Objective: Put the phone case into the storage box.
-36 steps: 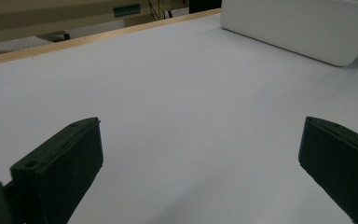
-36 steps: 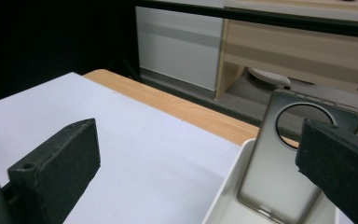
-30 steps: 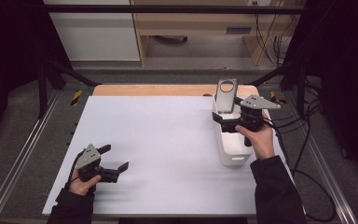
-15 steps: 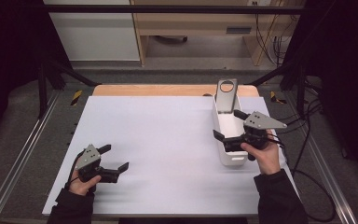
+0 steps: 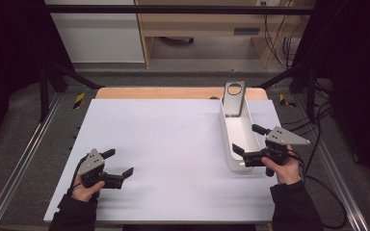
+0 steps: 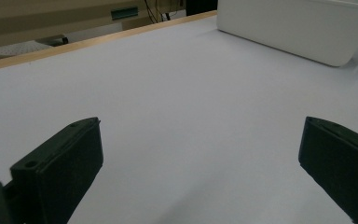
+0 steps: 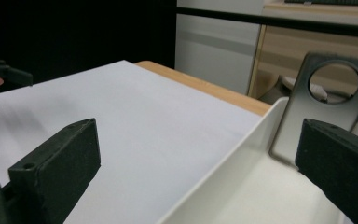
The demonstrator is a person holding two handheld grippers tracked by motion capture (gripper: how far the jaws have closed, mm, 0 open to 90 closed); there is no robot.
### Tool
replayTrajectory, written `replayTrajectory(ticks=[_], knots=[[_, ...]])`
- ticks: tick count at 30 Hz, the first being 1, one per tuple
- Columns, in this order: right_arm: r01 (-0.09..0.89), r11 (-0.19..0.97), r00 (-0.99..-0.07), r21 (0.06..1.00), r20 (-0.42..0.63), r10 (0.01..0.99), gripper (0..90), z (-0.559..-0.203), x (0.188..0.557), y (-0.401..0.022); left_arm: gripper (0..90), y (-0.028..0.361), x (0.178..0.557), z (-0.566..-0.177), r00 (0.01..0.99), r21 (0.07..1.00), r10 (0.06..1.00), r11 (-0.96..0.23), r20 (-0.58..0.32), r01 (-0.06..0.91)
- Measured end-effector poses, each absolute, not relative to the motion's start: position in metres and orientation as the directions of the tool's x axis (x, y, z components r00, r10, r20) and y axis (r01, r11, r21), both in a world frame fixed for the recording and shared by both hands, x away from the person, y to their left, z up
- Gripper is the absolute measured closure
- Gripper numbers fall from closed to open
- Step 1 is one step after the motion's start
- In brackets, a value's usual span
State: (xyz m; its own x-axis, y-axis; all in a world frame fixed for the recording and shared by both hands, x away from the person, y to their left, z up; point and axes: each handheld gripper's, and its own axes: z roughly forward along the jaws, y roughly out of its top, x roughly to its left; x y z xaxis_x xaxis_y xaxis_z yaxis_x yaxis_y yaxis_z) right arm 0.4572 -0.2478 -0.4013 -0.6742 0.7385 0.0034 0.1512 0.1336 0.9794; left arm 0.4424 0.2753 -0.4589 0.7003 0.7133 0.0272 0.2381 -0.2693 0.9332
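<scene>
Long white bin (image 5: 241, 144) toward the table's right side, lengthwise front to back; inside, a grey metal plate (image 5: 233, 98) with a round hole, leaning upright against the far end wall; rest of the interior bare. Right gripper (image 5: 250, 143) at the bin's near end, jaws spread wide, straddling the near rim, gripping nothing. Left gripper (image 5: 118, 162) low over the white table sheet (image 5: 164, 144) at near left, jaws wide apart, empty. No legible writing anywhere.
</scene>
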Motion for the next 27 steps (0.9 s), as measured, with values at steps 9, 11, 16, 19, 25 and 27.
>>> replayTrajectory(ticks=[9, 11, 16, 19, 25, 27], knots=[[0.121, 0.091, -0.682, 0.988, 0.016, 0.731, 0.5, -0.416, 0.44, -0.271, 0.0, 0.275, 0.442, -0.458, 0.706, 0.937, 0.708, -0.265, 0.029, 0.227], [0.122, 0.086, -0.682, 0.989, 0.021, 0.731, 0.5, -0.421, 0.437, -0.275, 0.0, 0.275, 0.441, -0.458, 0.707, 0.938, 0.706, -0.264, 0.029, 0.225], [0.132, 0.094, -0.675, 0.987, 0.02, 0.738, 0.5, -0.434, 0.433, -0.285, 0.0, 0.275, 0.441, -0.457, 0.71, 0.941, 0.704, -0.257, 0.026, 0.22], [0.144, 0.089, -0.67, 0.986, 0.031, 0.742, 0.5, -0.441, 0.432, -0.291, 0.0, 0.275, 0.44, -0.457, 0.712, 0.943, 0.702, -0.255, 0.027, 0.215], [0.149, 0.078, -0.675, 0.986, 0.043, 0.737, 0.5, -0.453, 0.43, -0.3, 0.0, 0.274, 0.44, -0.457, 0.715, 0.943, 0.699, -0.254, 0.027, 0.213], [0.153, 0.082, -0.672, 0.985, 0.043, 0.739, 0.5, -0.457, 0.429, -0.301, 0.0, 0.274, 0.44, -0.456, 0.716, 0.943, 0.697, -0.255, 0.028, 0.211]])
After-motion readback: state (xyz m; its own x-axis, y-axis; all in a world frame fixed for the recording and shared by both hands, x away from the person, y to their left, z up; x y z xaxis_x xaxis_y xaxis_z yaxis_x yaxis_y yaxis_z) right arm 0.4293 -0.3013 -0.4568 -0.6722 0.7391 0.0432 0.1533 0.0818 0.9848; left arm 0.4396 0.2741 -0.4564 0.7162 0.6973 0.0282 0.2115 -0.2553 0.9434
